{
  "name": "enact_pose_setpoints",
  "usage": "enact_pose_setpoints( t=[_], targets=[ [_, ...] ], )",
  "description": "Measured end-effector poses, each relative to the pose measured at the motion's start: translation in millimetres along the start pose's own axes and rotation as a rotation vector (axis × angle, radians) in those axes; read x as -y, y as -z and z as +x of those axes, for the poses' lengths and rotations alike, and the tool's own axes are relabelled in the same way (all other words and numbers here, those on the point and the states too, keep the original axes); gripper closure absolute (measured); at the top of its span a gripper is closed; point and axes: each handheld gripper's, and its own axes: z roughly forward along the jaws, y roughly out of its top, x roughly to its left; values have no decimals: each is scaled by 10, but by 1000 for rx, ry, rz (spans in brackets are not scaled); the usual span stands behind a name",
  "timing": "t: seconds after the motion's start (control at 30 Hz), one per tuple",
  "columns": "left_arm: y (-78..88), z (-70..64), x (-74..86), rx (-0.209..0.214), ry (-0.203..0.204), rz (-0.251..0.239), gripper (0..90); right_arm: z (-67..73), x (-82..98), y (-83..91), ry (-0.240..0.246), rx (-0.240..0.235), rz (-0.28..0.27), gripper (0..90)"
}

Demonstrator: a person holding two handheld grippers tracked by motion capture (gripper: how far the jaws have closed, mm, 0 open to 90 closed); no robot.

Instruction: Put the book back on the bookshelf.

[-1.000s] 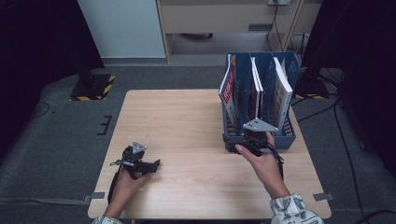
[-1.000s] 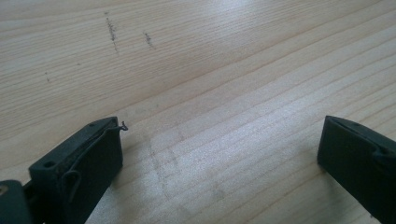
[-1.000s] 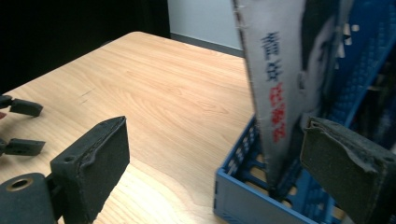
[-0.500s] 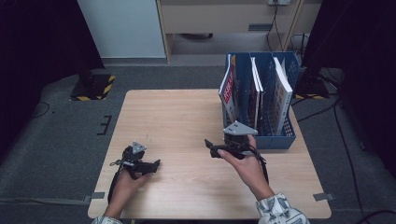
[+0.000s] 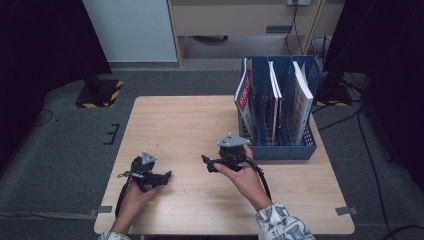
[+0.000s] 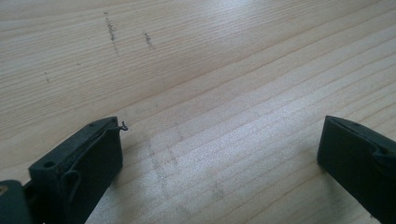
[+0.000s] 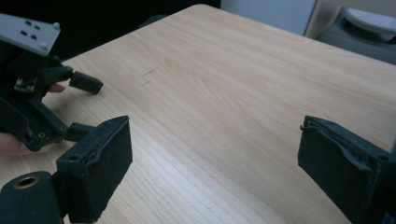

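Note:
My left gripper (image 5: 167,175) rests low over the wooden table (image 5: 185,125) near its front left and points right. In the left gripper view its jaws stand wide apart, with bare wood between them (image 6: 219,140). My right gripper (image 5: 206,163) hovers near the table's middle front, just left of the blue file rack (image 5: 285,151), and points left. In the right gripper view it is open (image 7: 215,140) and holds nothing. The left gripper (image 7: 42,107) also appears there, at the left edge.
The rack stands at the table's right side and holds a red-covered magazine (image 5: 245,97) and white books (image 5: 302,100) upright in its slots. Cables trail from both grippers. A yellow-and-black striped base (image 5: 100,92) sits on the floor beyond the table's left corner.
My right gripper has pulled away from the rack's front, swung left toward the table's middle and now points left. The left gripper has not moved.

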Motion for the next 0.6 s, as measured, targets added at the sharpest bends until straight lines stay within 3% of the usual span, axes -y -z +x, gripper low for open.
enact_pose_setpoints(
  t=[0.6],
  targets=[
    [0,0,0,0,0,0,0,118,235,-378,10,-29,101,94]
  ],
)
